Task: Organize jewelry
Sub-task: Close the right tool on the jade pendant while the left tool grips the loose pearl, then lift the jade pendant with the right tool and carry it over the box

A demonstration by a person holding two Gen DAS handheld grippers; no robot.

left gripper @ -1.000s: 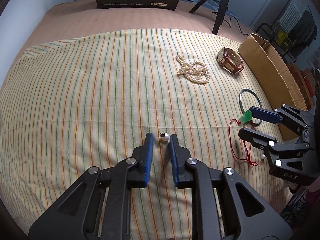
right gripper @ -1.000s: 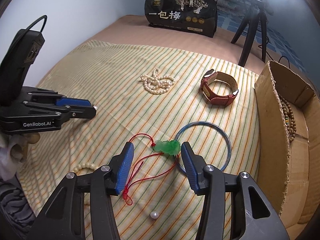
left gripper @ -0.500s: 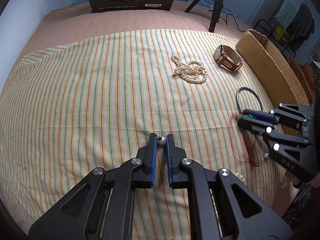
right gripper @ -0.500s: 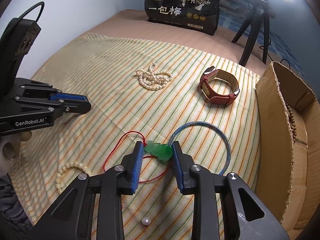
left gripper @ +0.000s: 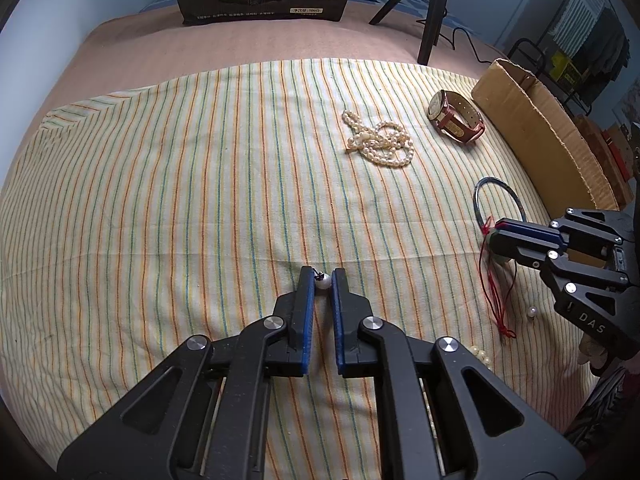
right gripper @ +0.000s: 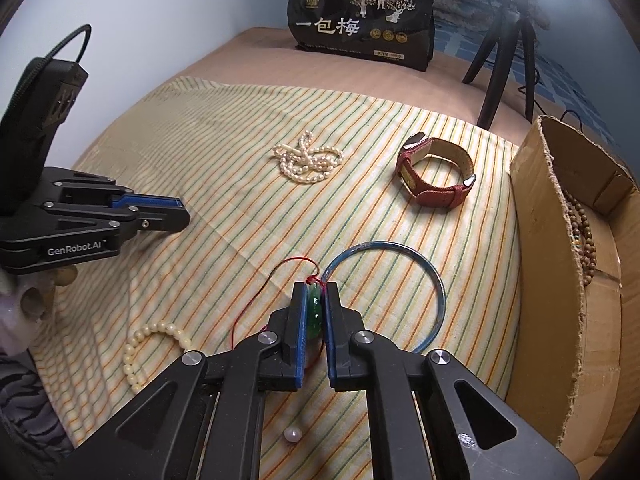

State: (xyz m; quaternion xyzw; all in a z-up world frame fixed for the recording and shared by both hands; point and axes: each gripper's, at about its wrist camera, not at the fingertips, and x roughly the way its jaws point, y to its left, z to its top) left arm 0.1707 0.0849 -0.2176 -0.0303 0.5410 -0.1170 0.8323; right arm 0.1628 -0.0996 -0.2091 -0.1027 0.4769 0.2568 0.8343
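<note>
My left gripper (left gripper: pixel 322 274) is shut on a small pearl earring (left gripper: pixel 322 281) just above the striped cloth. My right gripper (right gripper: pixel 315 288) is shut on a green jade pendant (right gripper: pixel 315 312) whose red cord (right gripper: pixel 256 300) trails off to the left. In the left wrist view the right gripper (left gripper: pixel 496 232) holds the cord (left gripper: pixel 498 300) hanging down. On the cloth lie a pearl necklace (right gripper: pixel 308 162), a red-strapped watch (right gripper: pixel 436 178), a blue bangle (right gripper: pixel 434 280), a cream bead bracelet (right gripper: pixel 136 348) and a loose pearl (right gripper: pixel 292 435).
An open cardboard box (right gripper: pixel 560 280) stands at the right edge of the cloth, with a brown bead string (right gripper: pixel 580 224) inside. A black snack bag (right gripper: pixel 362 20) and a tripod (right gripper: pixel 508 40) stand at the back. The left gripper (right gripper: pixel 176 214) is at the left in the right wrist view.
Both grippers have closed: the left on the pearl earring, the right on the jade pendant, which now sits edge-on between the pads. The pendant's cord has been pulled up from the cloth.
</note>
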